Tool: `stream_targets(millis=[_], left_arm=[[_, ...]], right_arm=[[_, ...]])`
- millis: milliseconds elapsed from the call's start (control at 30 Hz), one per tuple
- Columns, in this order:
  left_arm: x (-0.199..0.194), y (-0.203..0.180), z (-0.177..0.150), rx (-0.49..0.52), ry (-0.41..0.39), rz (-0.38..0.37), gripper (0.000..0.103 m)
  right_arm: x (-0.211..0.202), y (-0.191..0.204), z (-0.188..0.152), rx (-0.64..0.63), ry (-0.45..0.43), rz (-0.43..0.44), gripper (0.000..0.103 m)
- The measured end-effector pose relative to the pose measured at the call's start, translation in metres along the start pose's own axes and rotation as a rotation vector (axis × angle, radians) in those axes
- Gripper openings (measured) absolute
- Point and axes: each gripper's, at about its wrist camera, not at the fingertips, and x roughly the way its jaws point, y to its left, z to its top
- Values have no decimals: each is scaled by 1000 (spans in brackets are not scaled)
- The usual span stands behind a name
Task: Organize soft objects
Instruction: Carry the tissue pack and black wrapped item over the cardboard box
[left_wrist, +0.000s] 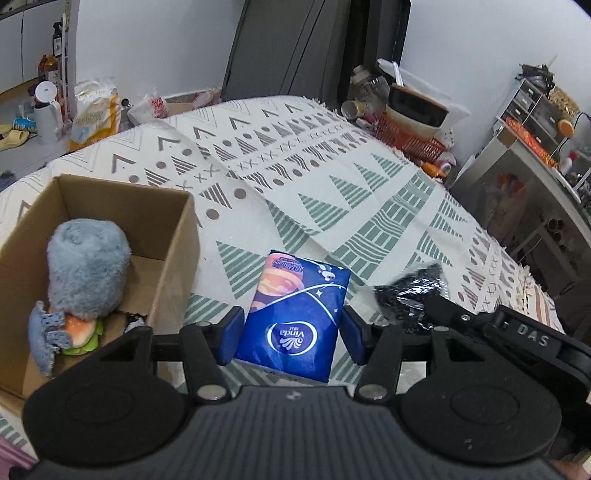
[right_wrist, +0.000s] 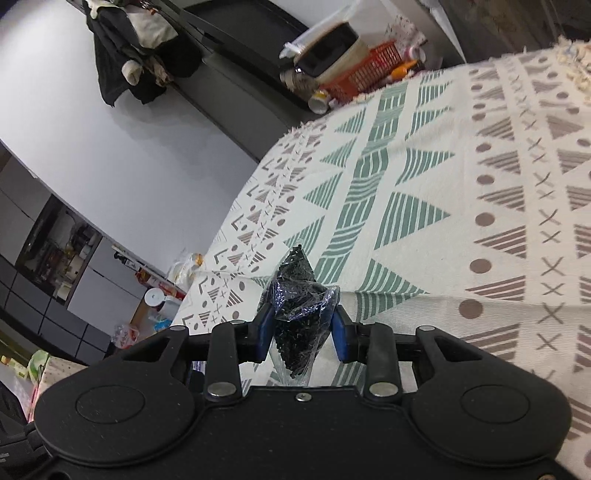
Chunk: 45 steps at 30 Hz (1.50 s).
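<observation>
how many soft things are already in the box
1: a grey plush toy in the cardboard box. Something dark beside it is partly hidden. The tissue pack and black bag are outside it.

Glossy plastic is wrapping the blue tissue pack (left_wrist: 295, 314), matt brown cardboard is forming the box (left_wrist: 173, 236), fluffy grey plush is covering the toy (left_wrist: 86, 269), and woven cloth is draping the bed (left_wrist: 332, 177).
</observation>
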Motion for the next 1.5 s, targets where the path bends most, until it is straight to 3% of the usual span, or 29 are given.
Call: stream_targets(millis=[700, 1500], left_arm=[[-56, 53, 6, -84, -69, 15, 55], [-69, 123, 28, -264, -86, 36, 55]], right_arm=[[-59, 52, -20, -44, -73, -21, 33], [-31, 125, -34, -119, -39, 43, 32]])
